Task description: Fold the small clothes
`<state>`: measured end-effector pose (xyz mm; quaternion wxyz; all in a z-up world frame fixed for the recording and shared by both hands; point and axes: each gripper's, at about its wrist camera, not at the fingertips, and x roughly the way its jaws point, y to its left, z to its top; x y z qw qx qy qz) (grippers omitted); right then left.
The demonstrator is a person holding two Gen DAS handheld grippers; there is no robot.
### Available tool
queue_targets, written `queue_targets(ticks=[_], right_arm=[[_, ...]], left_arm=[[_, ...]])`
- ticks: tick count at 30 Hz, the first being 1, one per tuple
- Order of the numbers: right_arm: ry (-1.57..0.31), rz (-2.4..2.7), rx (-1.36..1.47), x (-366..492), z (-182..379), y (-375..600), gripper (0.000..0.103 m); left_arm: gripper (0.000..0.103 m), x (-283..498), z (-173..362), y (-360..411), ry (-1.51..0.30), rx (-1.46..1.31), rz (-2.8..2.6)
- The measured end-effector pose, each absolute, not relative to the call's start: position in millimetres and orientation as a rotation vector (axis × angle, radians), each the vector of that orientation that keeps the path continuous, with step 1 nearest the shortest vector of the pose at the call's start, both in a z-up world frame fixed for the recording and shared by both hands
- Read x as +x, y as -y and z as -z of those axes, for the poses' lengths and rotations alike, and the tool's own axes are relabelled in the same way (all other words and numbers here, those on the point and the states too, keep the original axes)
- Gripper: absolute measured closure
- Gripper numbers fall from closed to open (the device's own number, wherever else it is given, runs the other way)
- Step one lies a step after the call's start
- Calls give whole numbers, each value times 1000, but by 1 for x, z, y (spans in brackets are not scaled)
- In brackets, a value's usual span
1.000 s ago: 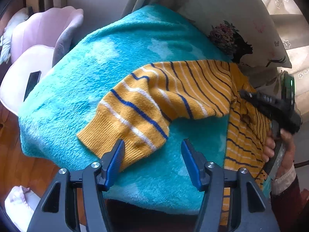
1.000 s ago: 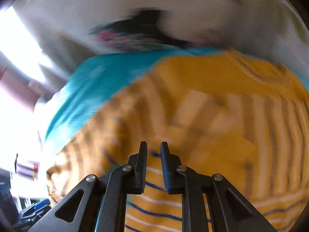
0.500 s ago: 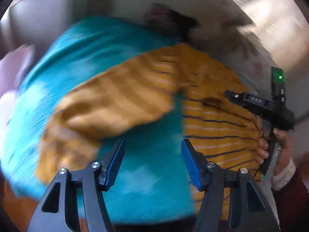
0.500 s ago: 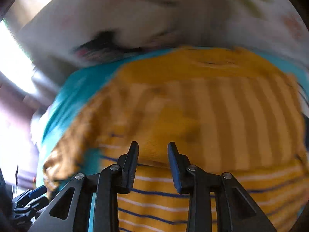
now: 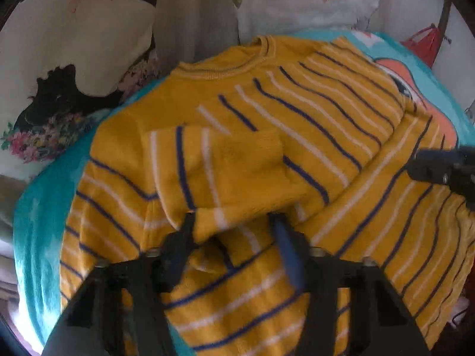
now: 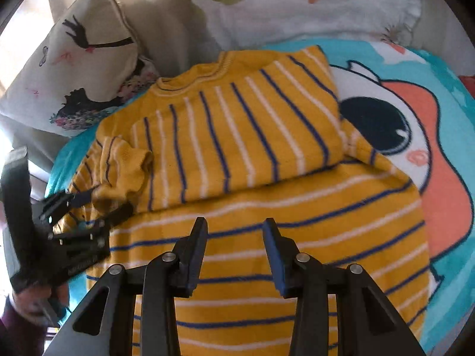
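Note:
A small yellow sweater [image 6: 267,255] with blue and white stripes lies flat on a turquoise blanket [image 6: 445,89]. Its right sleeve [image 6: 237,136] is folded across the chest. My left gripper [image 5: 233,225] has its jaws apart around the cuff of the left sleeve [image 5: 225,172], which lies over the sweater's chest; whether they pinch it I cannot tell. It also shows in the right wrist view [image 6: 98,204]. My right gripper [image 6: 234,231] is open and empty above the sweater's lower body [image 5: 386,207]. Its tip shows in the left wrist view [image 5: 439,166].
A printed cushion [image 6: 74,68] leans at the back left, and a floral fabric [image 6: 297,0] runs along the back. The blanket carries a cartoon face [image 6: 400,124] to the right of the sweater.
My left gripper has carried the left sleeve from the blanket's side across onto the sweater's chest. My right gripper has opened and drawn back from the sweater.

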<state>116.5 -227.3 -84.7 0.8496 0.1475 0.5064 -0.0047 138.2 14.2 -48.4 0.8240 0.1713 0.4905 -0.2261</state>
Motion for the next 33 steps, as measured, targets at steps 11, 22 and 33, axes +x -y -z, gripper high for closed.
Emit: queue_targets(ticks=[11,22,33], right_arm=[[-1004,80,305,127,72,267,52],[-1047,158,196,191,97,300,44],[-1081,246,116,181,71,361,97]], left_arm=[[89,174,54,-168,-1165,-465,230],[77,104,36,-168,-1167,-522,198],[64,54,20,-181,-1110,-540,79]])
